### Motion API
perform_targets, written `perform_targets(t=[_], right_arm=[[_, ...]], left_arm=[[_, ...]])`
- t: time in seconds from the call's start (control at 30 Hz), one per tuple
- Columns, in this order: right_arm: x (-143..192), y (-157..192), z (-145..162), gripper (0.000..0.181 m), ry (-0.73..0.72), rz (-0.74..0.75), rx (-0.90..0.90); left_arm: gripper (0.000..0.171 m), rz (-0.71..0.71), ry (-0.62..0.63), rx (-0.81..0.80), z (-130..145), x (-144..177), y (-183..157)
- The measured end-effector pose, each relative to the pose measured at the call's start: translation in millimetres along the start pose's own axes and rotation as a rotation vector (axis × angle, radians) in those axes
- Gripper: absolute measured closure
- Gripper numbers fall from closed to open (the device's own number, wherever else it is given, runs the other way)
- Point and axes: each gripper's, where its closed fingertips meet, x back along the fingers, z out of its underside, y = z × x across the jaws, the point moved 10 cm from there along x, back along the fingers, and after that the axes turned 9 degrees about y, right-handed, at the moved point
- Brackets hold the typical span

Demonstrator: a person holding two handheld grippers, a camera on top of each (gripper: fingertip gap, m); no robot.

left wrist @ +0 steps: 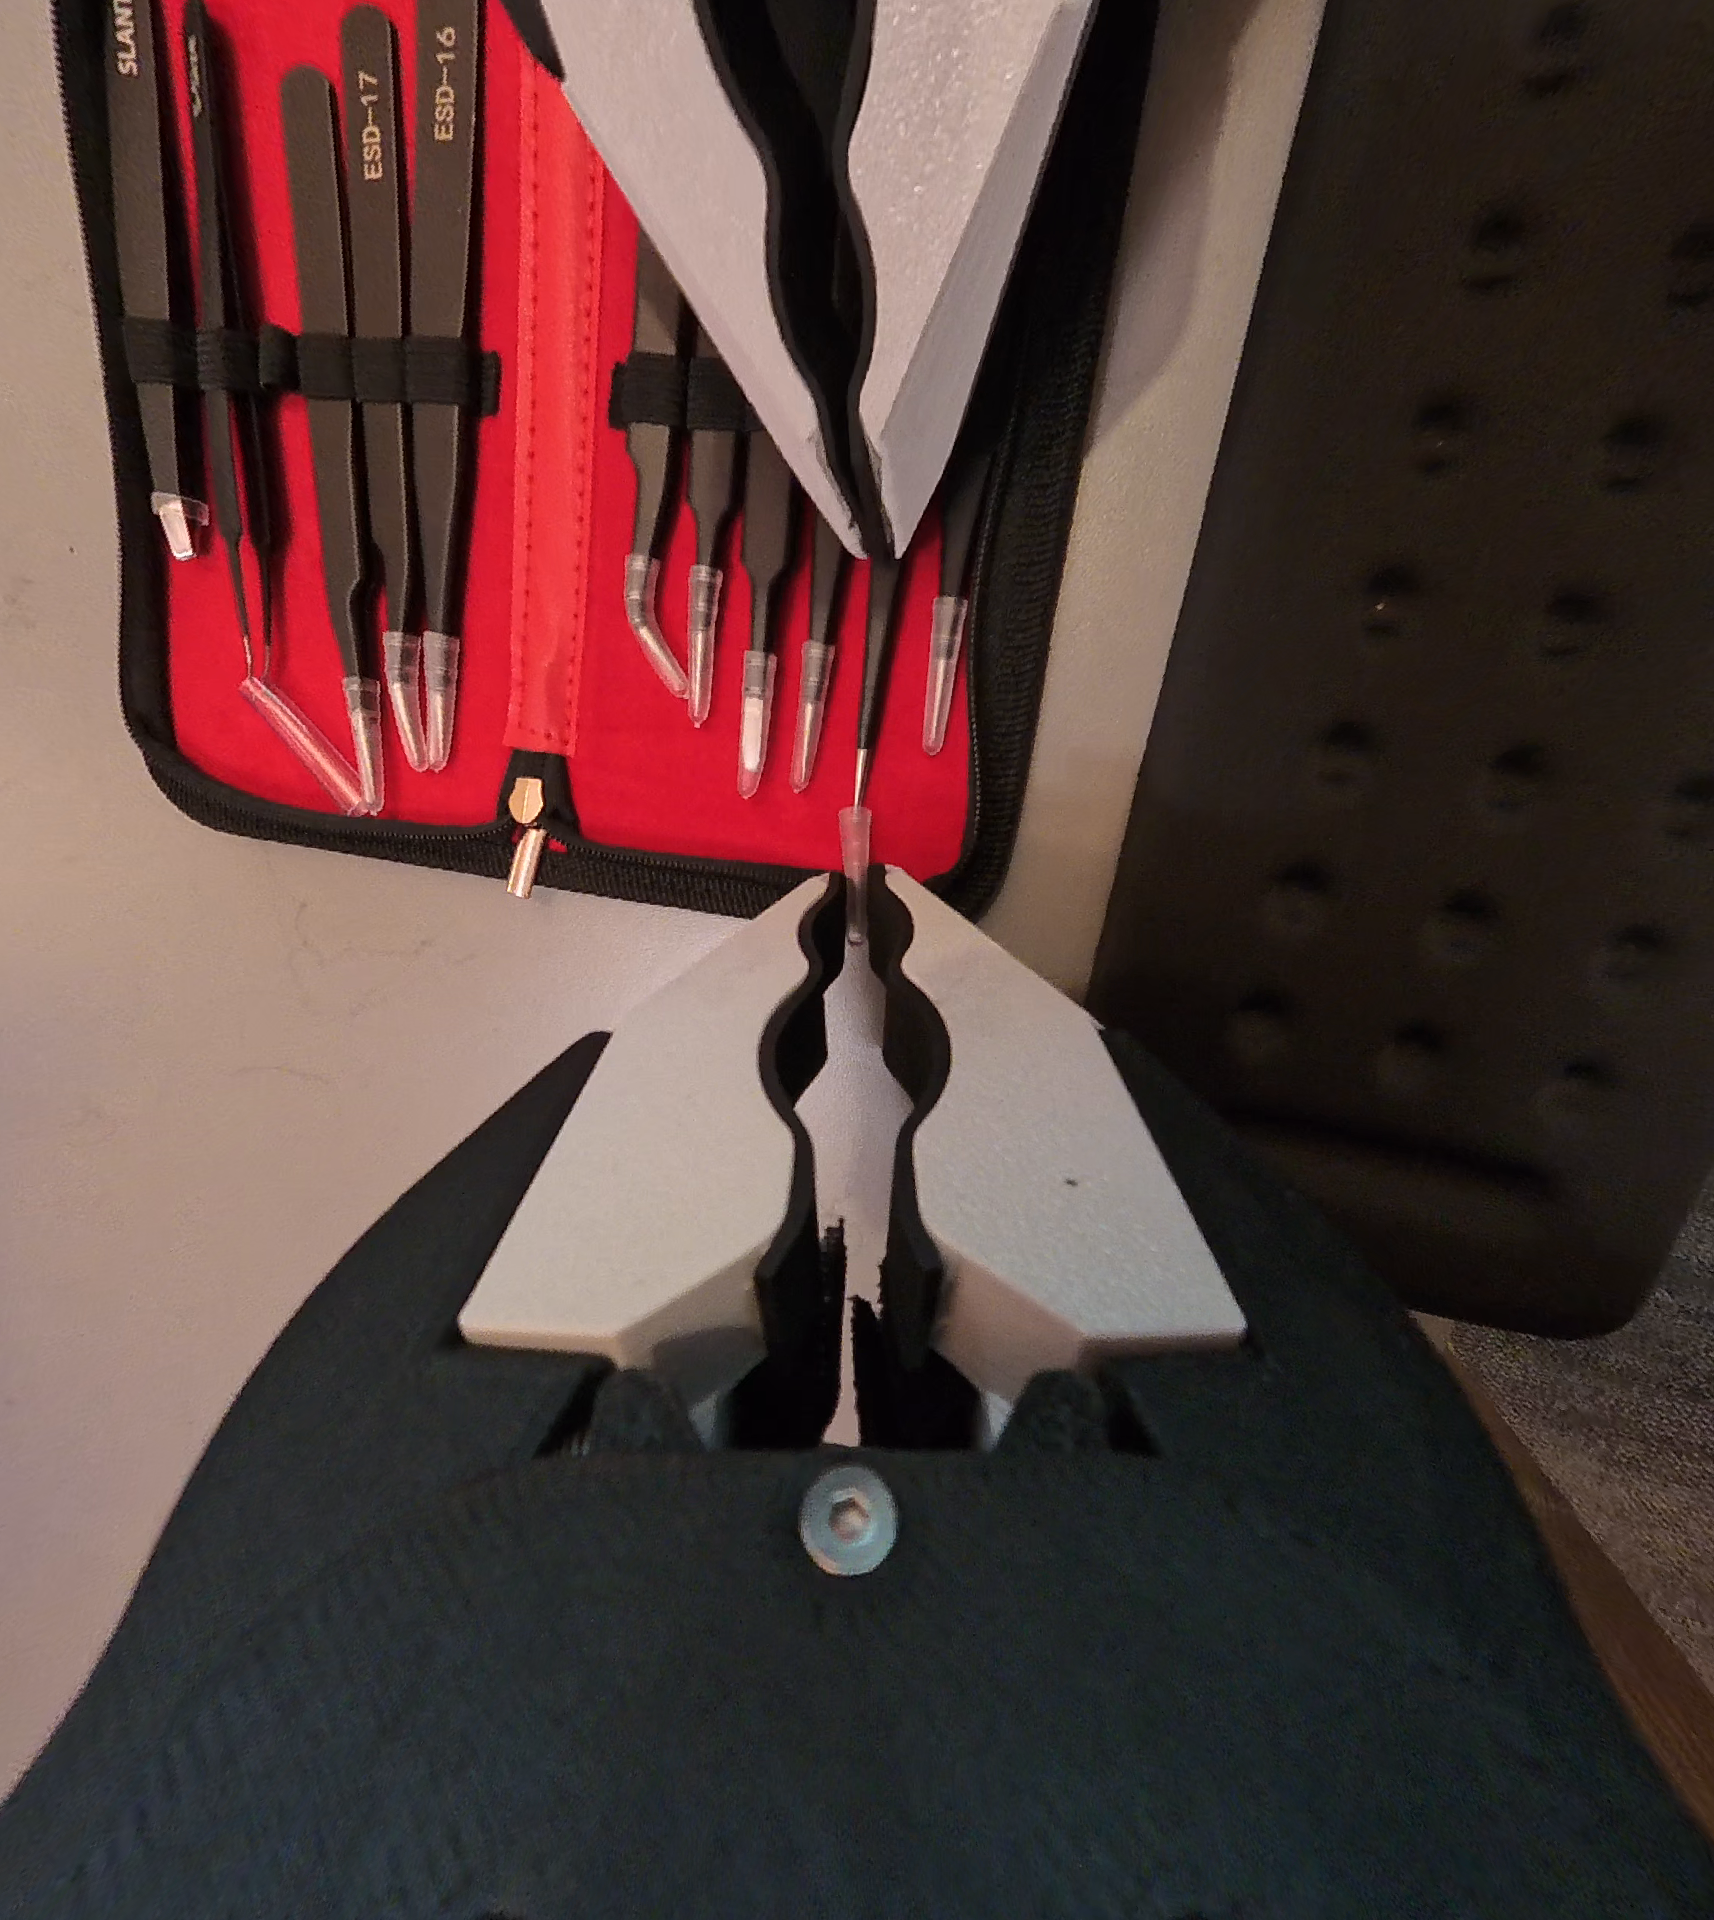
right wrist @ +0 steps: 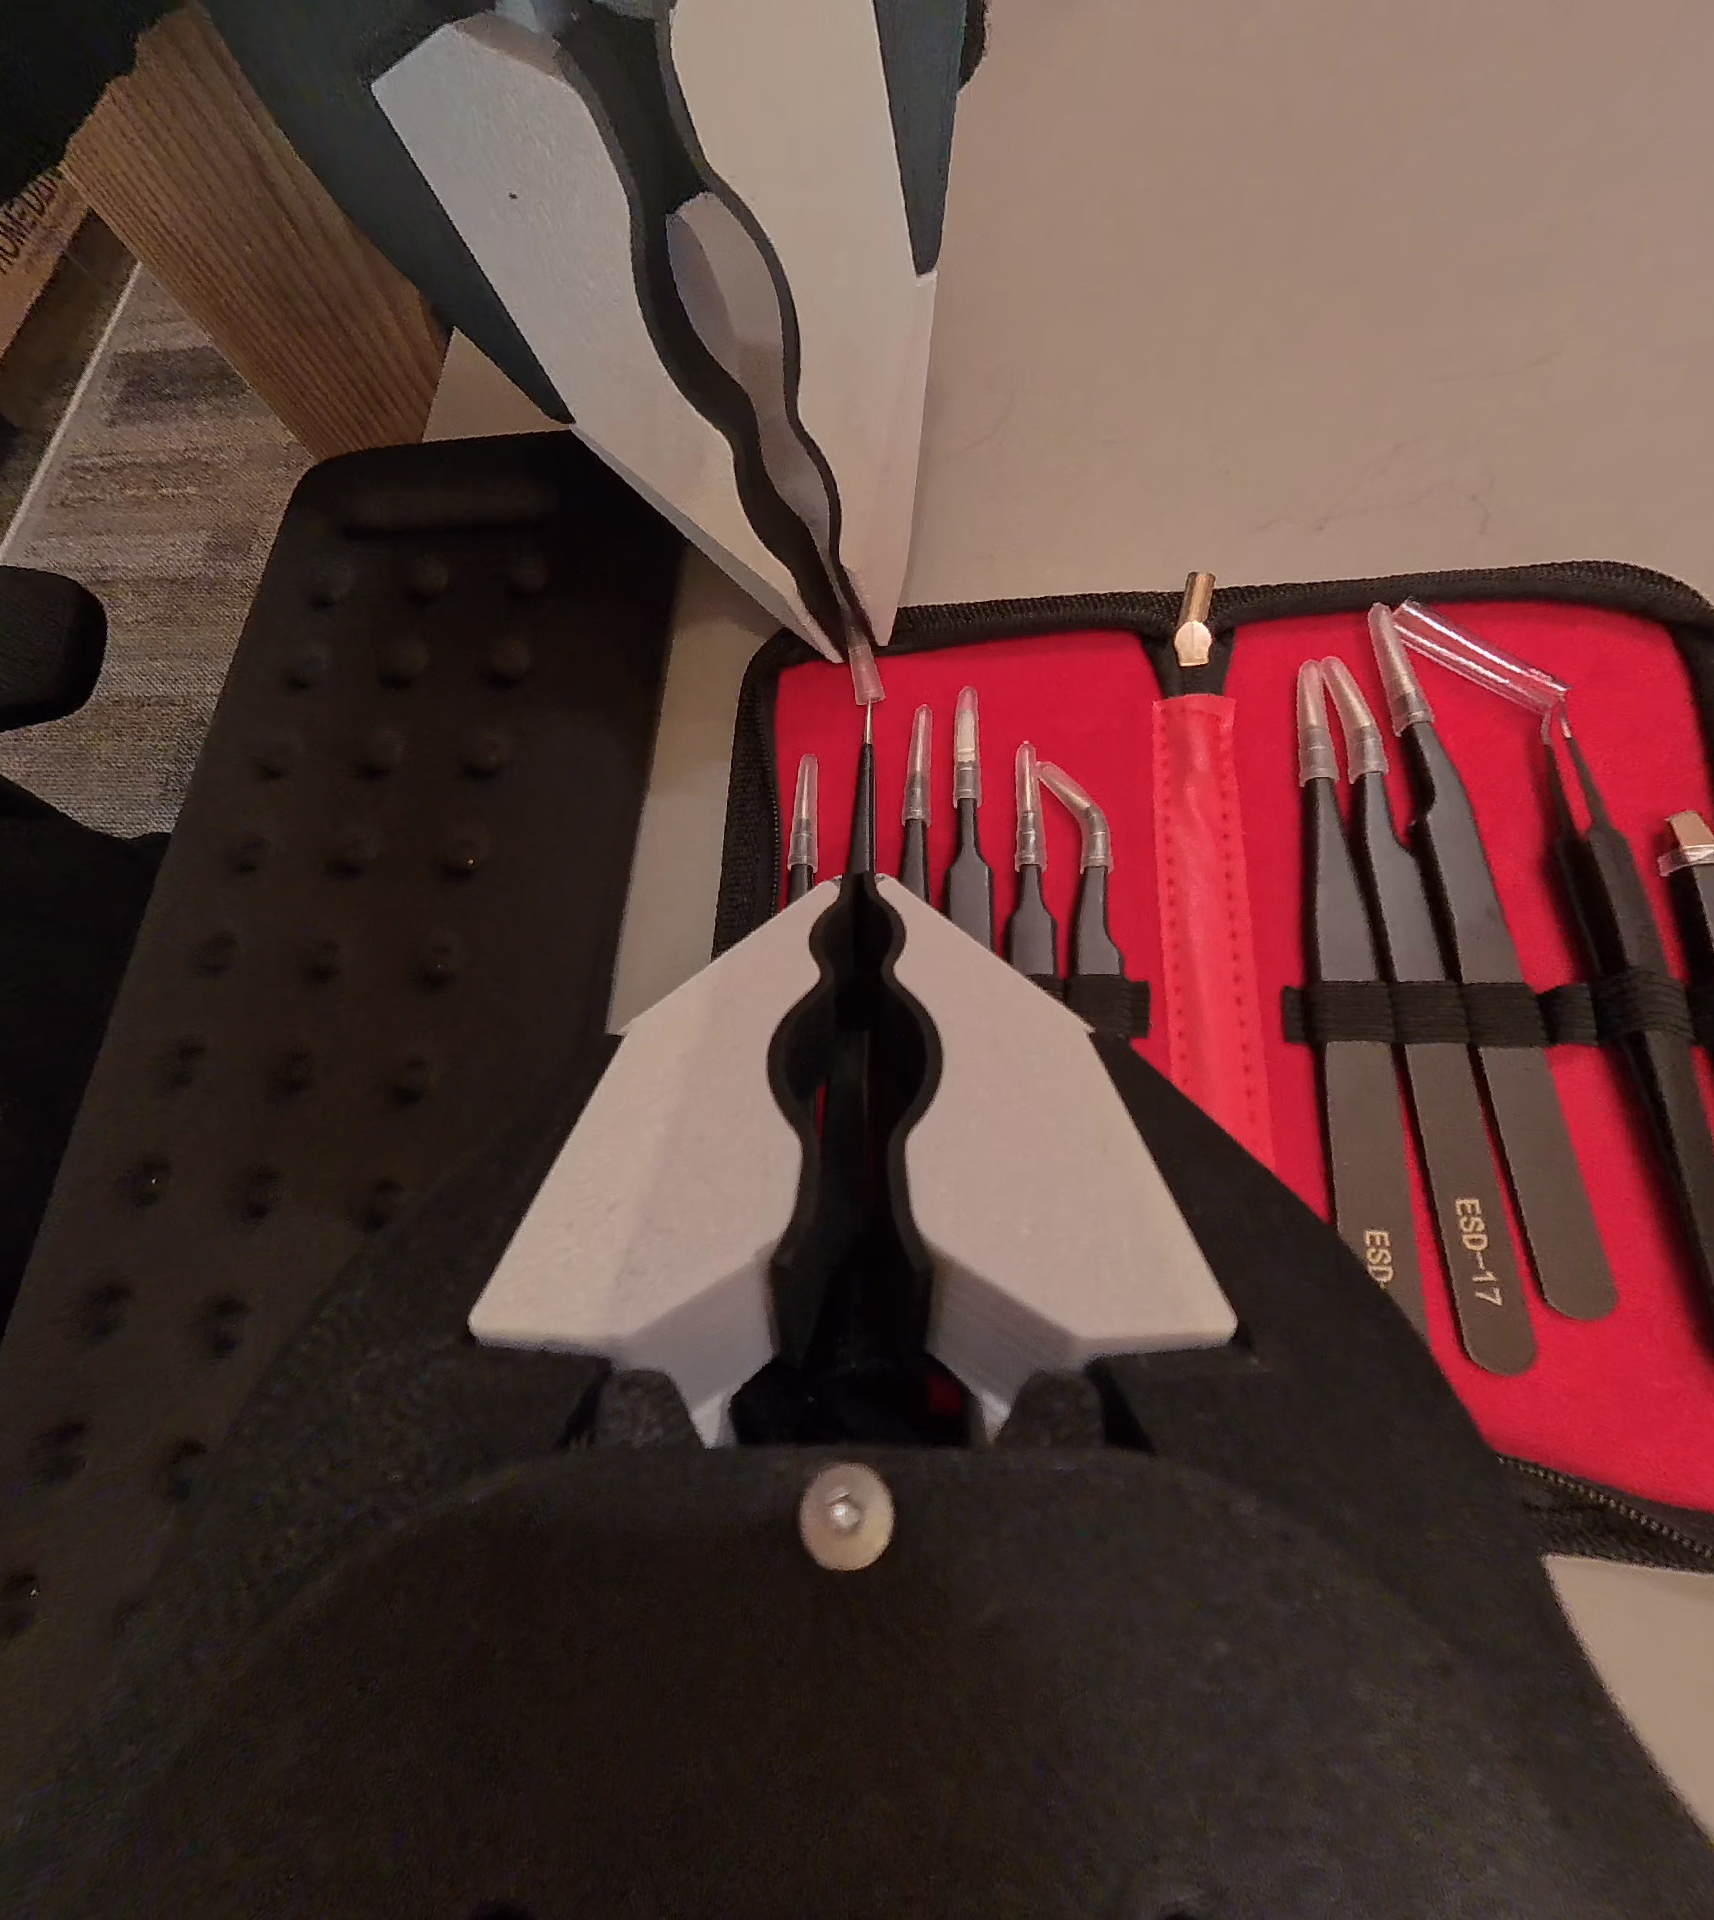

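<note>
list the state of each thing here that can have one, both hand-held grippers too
left hand-held gripper: shut on clear tip cap
right hand-held gripper: shut on thin black tweezers
clear tip cap: pulled off, just clear of the metal point
thin black tweezers: tip bare, body under the elastic strap
tweezer case: unzipped, lying open flat on the table
other tweezers: strapped in, mostly capped
loose clear sleeve: slipped partly off its tweezer tip

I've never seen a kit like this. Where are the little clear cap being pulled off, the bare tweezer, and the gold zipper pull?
Clear cap [left wrist: 853, 844], left wrist view: its flared open end.
Bare tweezer [right wrist: 863, 821], right wrist view: its thin black shaft.
Gold zipper pull [left wrist: 525, 836], left wrist view: its middle.
</note>
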Motion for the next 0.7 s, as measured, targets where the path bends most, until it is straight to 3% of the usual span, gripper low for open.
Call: perform_targets(t=[0.27, 0.7], right_arm=[[0, -1, 0, 0.181, 0.001, -0.004, -0.003], [2, -4, 1, 0.181, -0.004, -0.031, -0.03]], left_arm=[[0.171, 0.027, -0.056, 0.016, 3, -3, 4], [0.171, 0.065, -0.272, 0.031, 8, -11, 2]])
